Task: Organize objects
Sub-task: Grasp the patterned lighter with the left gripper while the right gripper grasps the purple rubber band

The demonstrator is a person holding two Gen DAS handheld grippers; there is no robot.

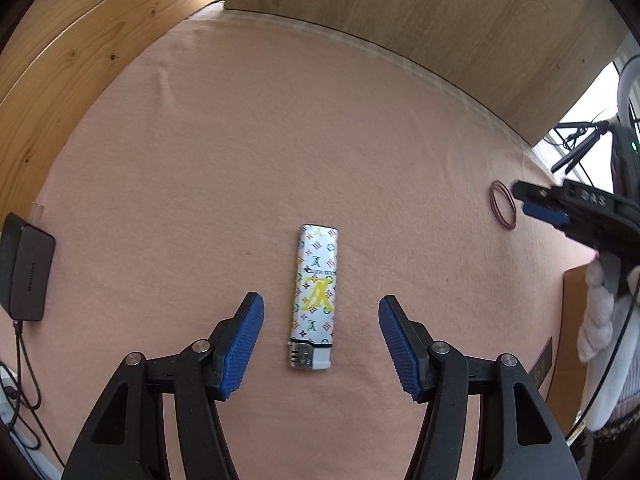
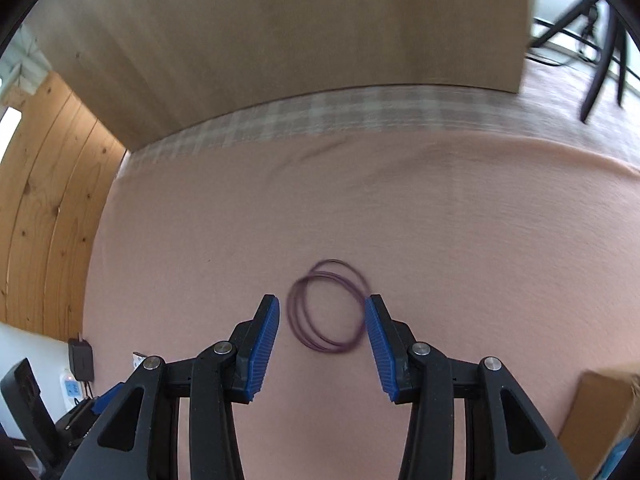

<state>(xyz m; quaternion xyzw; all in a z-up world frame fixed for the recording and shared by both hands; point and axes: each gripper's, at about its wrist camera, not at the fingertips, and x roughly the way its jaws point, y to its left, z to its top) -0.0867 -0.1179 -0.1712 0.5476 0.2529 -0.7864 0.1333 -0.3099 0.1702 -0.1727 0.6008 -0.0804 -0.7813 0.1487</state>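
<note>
Two claws, each over own target on pink cloth point(image 1: 360, 128). Left gripper point(image 1: 321, 312) spread wide, empty; lighter point(image 1: 315, 296) lies between pads, long axis along fingers, striker end nearest claw. Right gripper point(image 2: 322, 316) spread, empty, straddling purple wire loops point(image 2: 326, 306); right pad at loop edge, contact unclear.

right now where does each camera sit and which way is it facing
Left wrist: sits behind the open left tongs, looking down at a lighter on the pink cloth; the right tongs and a gloved hand show at right.
Right wrist: sits behind the open right tongs, looking down at purple hair ties.
Shared: the hair ties, cloth and wooden board.
</note>
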